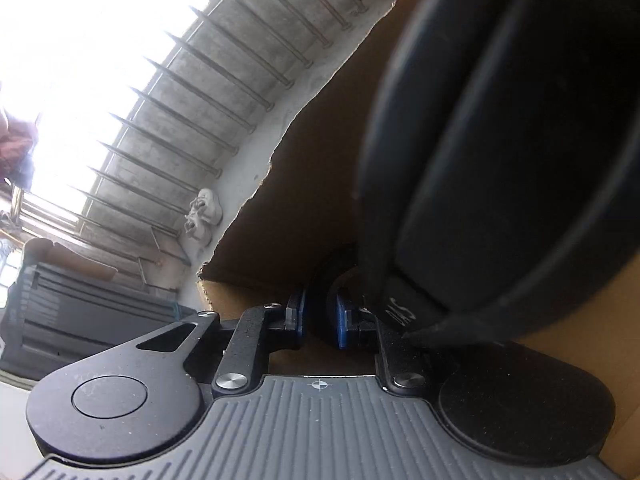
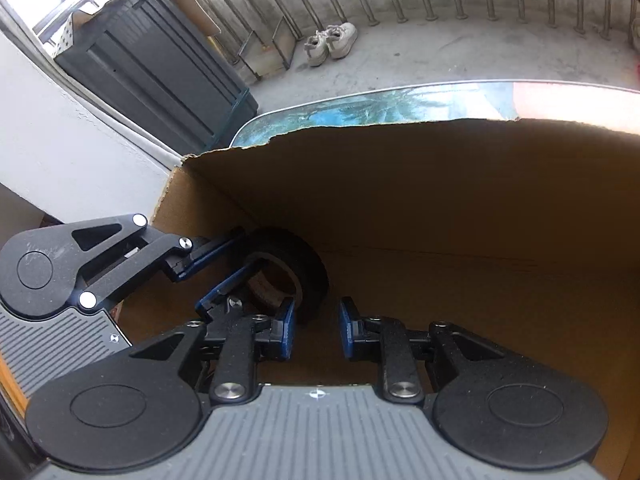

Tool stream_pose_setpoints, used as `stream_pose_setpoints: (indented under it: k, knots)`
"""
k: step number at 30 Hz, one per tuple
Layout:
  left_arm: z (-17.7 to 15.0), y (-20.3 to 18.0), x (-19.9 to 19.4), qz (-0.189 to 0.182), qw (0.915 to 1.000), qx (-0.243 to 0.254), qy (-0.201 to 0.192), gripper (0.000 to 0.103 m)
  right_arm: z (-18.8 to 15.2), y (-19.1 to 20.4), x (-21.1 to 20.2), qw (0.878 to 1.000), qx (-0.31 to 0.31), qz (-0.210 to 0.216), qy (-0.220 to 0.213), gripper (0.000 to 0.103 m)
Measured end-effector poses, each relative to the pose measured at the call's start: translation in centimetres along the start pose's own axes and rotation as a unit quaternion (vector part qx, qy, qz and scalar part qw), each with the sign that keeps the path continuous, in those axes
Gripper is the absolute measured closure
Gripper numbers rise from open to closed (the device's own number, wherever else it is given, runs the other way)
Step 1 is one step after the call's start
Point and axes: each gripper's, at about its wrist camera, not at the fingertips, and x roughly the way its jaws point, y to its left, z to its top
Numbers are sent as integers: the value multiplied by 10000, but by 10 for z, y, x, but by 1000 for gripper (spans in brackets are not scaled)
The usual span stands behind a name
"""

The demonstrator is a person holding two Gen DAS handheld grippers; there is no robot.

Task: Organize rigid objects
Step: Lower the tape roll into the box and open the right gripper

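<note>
**Tape roll down in the cardboard box, both grippers over it**

So the thing being sorted looks like a black roll of tape [image 2: 296, 276], a fat ring with a paler inner core. It's standing on edge inside the cardboard box [image 2: 440, 200], near the box's left corner, with its open hole facing roughly toward 7 o'clock in the right wrist view. It's a ring, so there's no real long axis; the flat faces point sideways, not up.

The left gripper [image 2: 240, 264] comes in from 9 o'clock in that view and has its blue pads clamped on the wall of the ring, one finger outside, one through the hole. Jaws are nearly closed on it. From the left wrist camera the same grip shows as left gripper [image 1: 320, 316] pads squeezing a dark band, with a big blurry black shape [image 1: 520, 140] filling the 2 o'clock side. Can't tell what that one is.

The right gripper [image 2: 316, 330] hangs just behind the roll, at 6 o'clock from it, jaws a narrow gap apart and nothing between them.

Apart from the roll, I can only see bare cardboard in the box. Beyond its torn rim at 12 o'clock: a table edge [image 2: 360, 110], pale sneakers [image 2: 330, 44] on concrete by a railing, and a dark bin [image 2: 160, 68] at 10 o'clock.
</note>
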Motion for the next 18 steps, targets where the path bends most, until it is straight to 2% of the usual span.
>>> stream_pose_setpoints:
  k: [2,4,6,9,12,13,15,16,18]
  knots:
    - [2,-2,0,93,9998,176,24,85,0,-6,4,9995,250,173,7,79]
    - [3,-2,-2,113,9997,231,35,83,1,-10,7,9994,312,140,1,79]
    - [2,0,-7,273,9994,193,-27,72,-1,-10,7,9998,217,3,-42,79]
    - [-2,1,-14,269,9991,298,-98,74,-3,-15,6,9994,332,9,-77,79]
    - [-1,5,-14,146,9994,298,18,77,1,-19,9,9992,389,-20,-123,79]
    - [1,5,-14,26,9993,372,99,82,2,-20,10,9990,424,9,-109,79]
    - [3,4,-15,20,9982,572,160,82,1,-23,12,9987,498,80,-51,79]
    - [6,4,-14,-82,9974,683,224,86,1,-23,12,9987,506,76,-41,79]
    - [9,0,-11,-337,9928,1046,480,85,0,-23,13,9988,487,79,-10,79]
